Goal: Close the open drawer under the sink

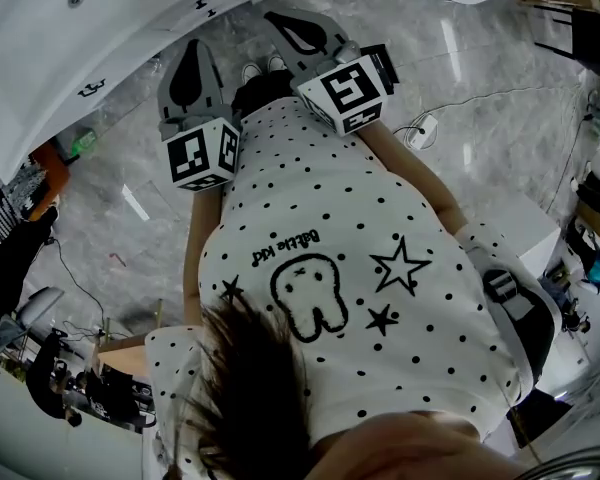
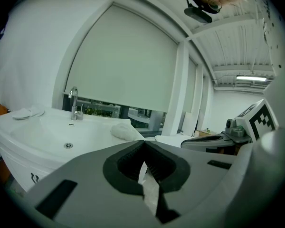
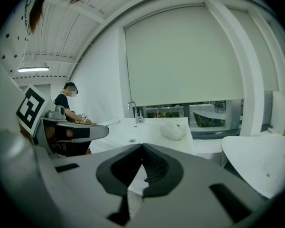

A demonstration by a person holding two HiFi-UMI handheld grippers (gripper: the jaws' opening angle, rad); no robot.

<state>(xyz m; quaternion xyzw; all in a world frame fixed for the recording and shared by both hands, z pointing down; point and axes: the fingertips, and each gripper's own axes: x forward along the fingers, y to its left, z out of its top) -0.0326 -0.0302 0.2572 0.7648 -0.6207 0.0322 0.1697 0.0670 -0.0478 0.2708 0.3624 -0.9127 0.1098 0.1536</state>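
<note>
The white sink vanity (image 1: 70, 38) stands at the upper left of the head view. Its stepped drawer fronts carry small black handles (image 1: 90, 89); I cannot tell from here which drawer stands out. My left gripper (image 1: 192, 48) and right gripper (image 1: 276, 16) are held side by side in front of a polka-dot shirt, pointing toward the vanity and well short of it. Both are shut with nothing between the jaws. In the left gripper view the closed tips (image 2: 143, 144) point at the basin (image 2: 61, 133) and faucet (image 2: 74, 103). The right gripper's tips (image 3: 142, 147) face the same sink (image 3: 137, 129).
A crumpled white cloth (image 2: 126, 131) lies on the counter right of the basin. A white tub rim (image 3: 261, 160) is close on the right. Another person (image 3: 64, 101) works at the far left. Cables and a power strip (image 1: 421, 131) lie on the marble floor.
</note>
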